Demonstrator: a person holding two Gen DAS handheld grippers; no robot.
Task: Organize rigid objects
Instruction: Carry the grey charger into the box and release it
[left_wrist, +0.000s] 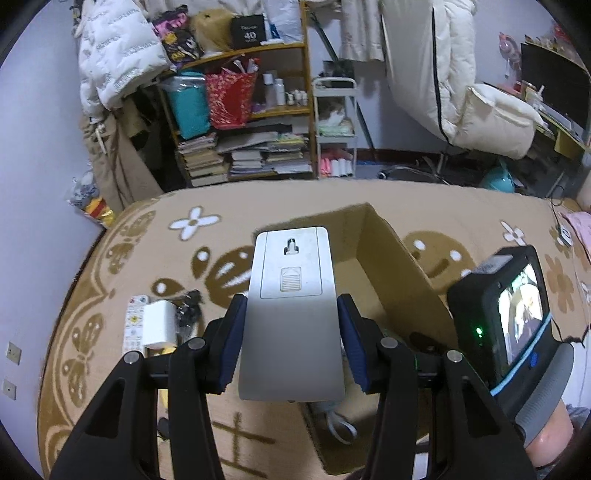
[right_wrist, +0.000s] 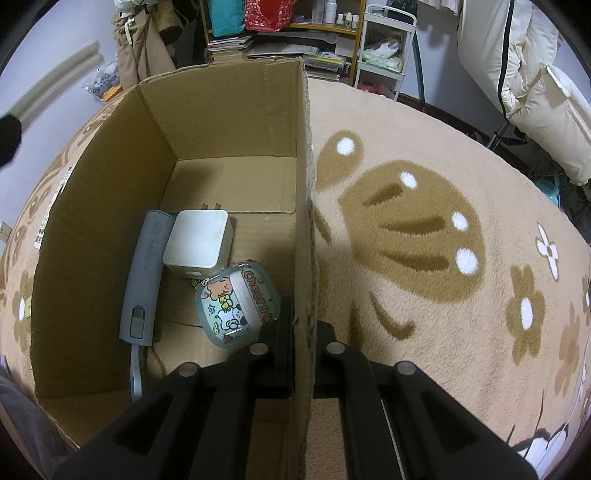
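Note:
My left gripper (left_wrist: 291, 332) is shut on a flat silver remote-like device (left_wrist: 291, 288), its back cover facing up, held above the near wall of the cardboard box (left_wrist: 384, 258). My right gripper (right_wrist: 303, 332) is shut on the right wall of the cardboard box (right_wrist: 304, 184), one finger inside and one outside. Inside the box lie a grey-blue tube-shaped device (right_wrist: 146, 273), a white cube charger (right_wrist: 199, 240) and a cartoon-printed case (right_wrist: 240, 302). On the blanket to the left lie a white remote (left_wrist: 133, 321), a white block (left_wrist: 159, 323) and a black item (left_wrist: 189, 310).
The box sits on a tan patterned blanket (right_wrist: 424, 229). The right gripper's camera unit (left_wrist: 509, 306) shows at the right of the left wrist view. A bookshelf (left_wrist: 243, 110), a white cart (left_wrist: 335, 125) and hanging coats (left_wrist: 436, 55) stand beyond the bed.

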